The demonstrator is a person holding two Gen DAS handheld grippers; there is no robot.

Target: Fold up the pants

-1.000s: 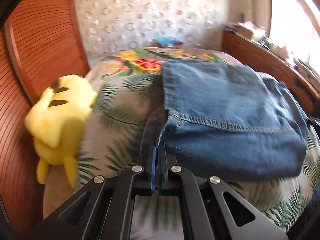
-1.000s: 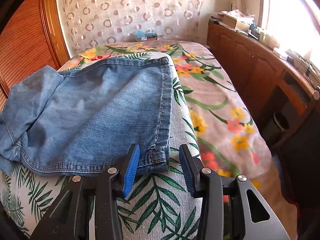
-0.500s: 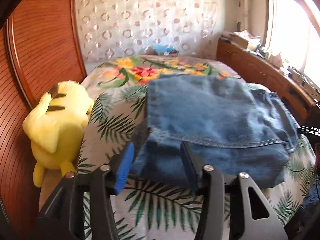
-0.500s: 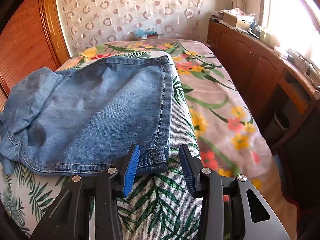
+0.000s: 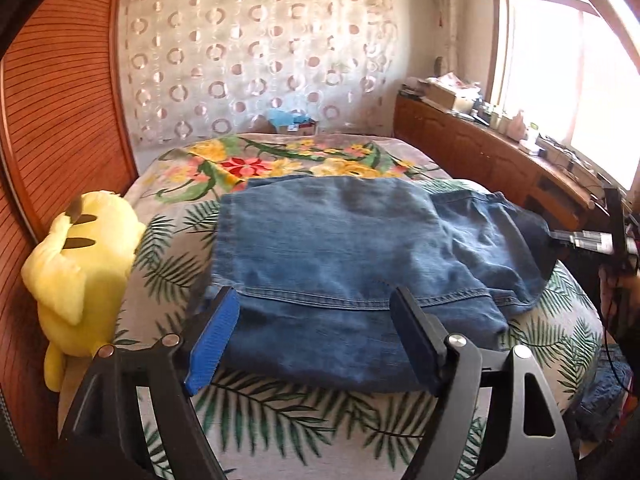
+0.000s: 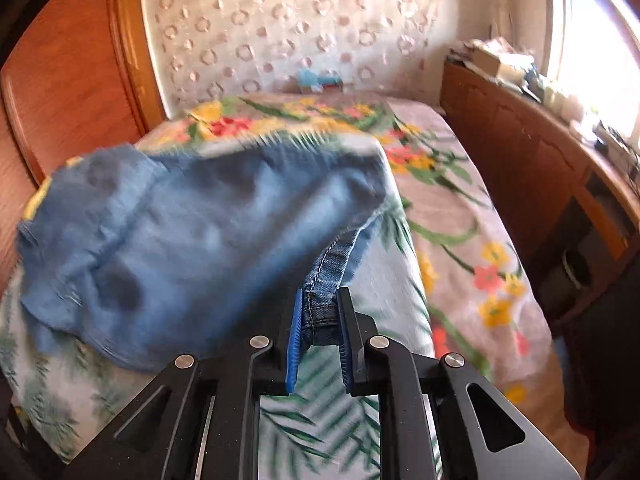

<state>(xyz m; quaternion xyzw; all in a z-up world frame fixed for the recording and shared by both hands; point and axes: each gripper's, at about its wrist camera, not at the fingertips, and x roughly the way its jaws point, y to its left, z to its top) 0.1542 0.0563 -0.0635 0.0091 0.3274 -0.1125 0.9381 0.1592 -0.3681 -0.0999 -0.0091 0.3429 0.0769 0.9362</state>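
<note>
Blue jeans (image 5: 340,248) lie folded on the flowered bedspread (image 5: 280,412). My left gripper (image 5: 316,298) hovers over their near edge. Its jaws are opening wide and the pads press on nothing. In the right wrist view the jeans (image 6: 180,232) are blurred by motion. My right gripper (image 6: 320,294) is closing, and its pads pinch the stitched hem corner (image 6: 322,312), which is raised off the bed. At the right edge of the left wrist view, the black frame of the right gripper (image 5: 614,216) sits by the lifted dark corner.
A yellow plush toy (image 5: 80,264) leans against the ribbed wooden panel (image 5: 60,120) on the left. A long wooden cabinet (image 5: 480,160) with clutter on top runs under the window on the right. A blue box (image 5: 288,118) sits at the bed's far end.
My left gripper let go of the jeans' edge, opened wide and drew back upward. My right gripper closed on the hem corner and lifted it.
</note>
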